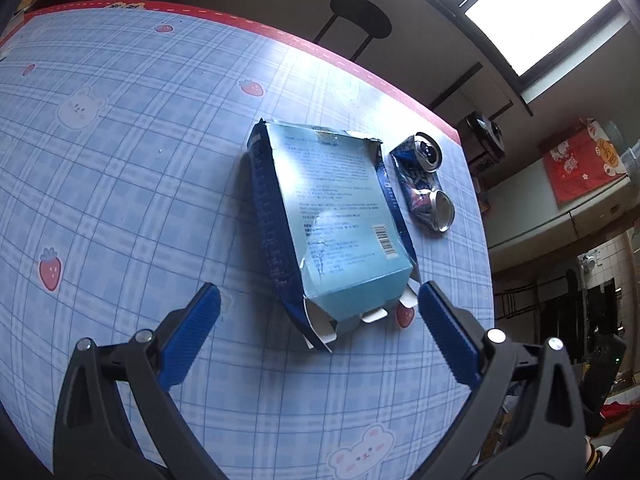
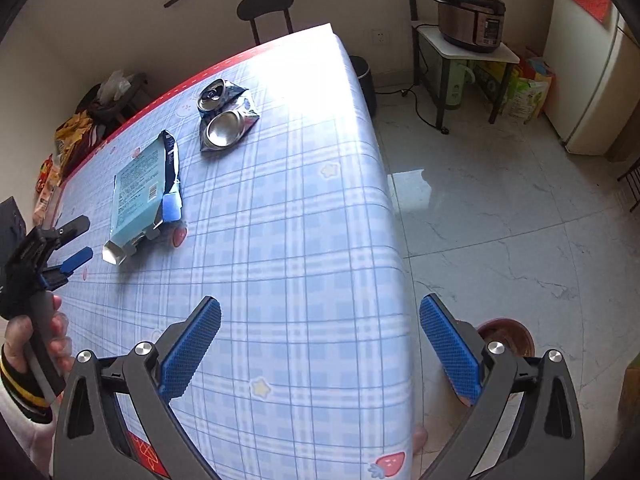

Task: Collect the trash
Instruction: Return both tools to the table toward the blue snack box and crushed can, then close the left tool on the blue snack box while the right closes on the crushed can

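A flattened light-blue carton (image 1: pixel 332 216) with dark blue sides lies on the blue checked tablecloth (image 1: pixel 120 184). A crushed blue drink can (image 1: pixel 426 184) lies just right of it. My left gripper (image 1: pixel 319 300) is open and empty, its fingertips on either side of the carton's near end, a little above it. In the right wrist view the carton (image 2: pixel 138 188) and the can (image 2: pixel 224 116) lie far left. My right gripper (image 2: pixel 320 312) is open and empty over the table's near right part. The left gripper (image 2: pixel 80 240) shows there, open, beside the carton.
The table's right edge (image 2: pixel 384 184) drops to a tiled floor. A dark bin (image 2: pixel 362 76) stands by the far corner, a stool (image 2: pixel 266 8) behind the table. A rice cooker (image 2: pixel 470 16) sits on a side stand. Snack bags (image 2: pixel 72 136) lie beyond the left edge.
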A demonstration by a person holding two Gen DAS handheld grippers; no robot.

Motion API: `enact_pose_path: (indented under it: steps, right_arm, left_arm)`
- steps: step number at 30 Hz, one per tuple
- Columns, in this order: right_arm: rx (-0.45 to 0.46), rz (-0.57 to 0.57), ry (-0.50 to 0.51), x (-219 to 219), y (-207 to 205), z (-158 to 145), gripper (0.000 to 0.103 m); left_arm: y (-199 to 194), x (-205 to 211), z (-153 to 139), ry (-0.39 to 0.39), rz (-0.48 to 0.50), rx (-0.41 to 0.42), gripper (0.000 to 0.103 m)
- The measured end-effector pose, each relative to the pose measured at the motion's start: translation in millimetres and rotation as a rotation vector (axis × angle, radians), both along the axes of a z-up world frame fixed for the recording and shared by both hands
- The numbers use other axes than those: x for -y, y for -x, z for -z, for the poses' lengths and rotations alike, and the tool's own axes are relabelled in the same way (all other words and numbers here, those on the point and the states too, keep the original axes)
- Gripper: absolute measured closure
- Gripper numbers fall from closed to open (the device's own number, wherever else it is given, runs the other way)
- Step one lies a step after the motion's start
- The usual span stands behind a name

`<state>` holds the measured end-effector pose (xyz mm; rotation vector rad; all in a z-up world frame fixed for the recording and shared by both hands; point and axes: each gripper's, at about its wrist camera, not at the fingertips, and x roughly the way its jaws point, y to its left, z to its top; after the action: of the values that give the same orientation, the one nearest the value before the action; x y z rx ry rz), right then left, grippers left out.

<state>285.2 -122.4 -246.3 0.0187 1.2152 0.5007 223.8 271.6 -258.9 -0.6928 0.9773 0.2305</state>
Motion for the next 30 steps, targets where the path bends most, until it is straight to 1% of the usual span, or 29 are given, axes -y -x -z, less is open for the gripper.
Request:
enact_pose_path:
  steps: [3,7,10,13,15,18,22,25,30]
  right_arm:
    - [0.017,-0.014,0.003,-15,-10,-5,0.006]
    - [0.013,-0.003,-0.035,-23,-19,-11,0.006]
    - [0.005,-0.025,-0.029,-29,-18,-6,0.006]
    - [-0.005,-0.039,-0.022,-33,-16,0,0.006]
    - [-0.011,-0.044,-0.028,-35,-16,2,0.006]
    - [-0.016,-0.084,-0.032,-43,-15,3,0.006]
    - [0.018,-0.124,-0.002,-52,-19,3,0.006]
    - [0.023,-0.120,-0.013,-54,-32,1,0.006]
    - [0.036,-0.152,-0.035,-76,-70,-5,0.006]
  left_arm:
    - [-5,-3,6,0.010,0.015,-0.010,0.006]
    - [2,0,11,0.016,0.035,-0.003,0.006]
    - [-1,-7,16,0.038,0.011,-0.010,0.006]
    - [-8,-15,14,0.062,-0.014,0.017,0.006]
    - [-17,-14,12,0.049,-0.005,0.015,0.006]
    - [-32,-10,13,0.003,0.023,0.000,0.006]
    - [-49,-12,21,-0.018,0.018,-0.032,0.006]
    - [-60,-11,27,-0.051,0.021,-0.051,0.006]
    - [-66,-13,33,-0.054,0.025,-0.050,0.006]
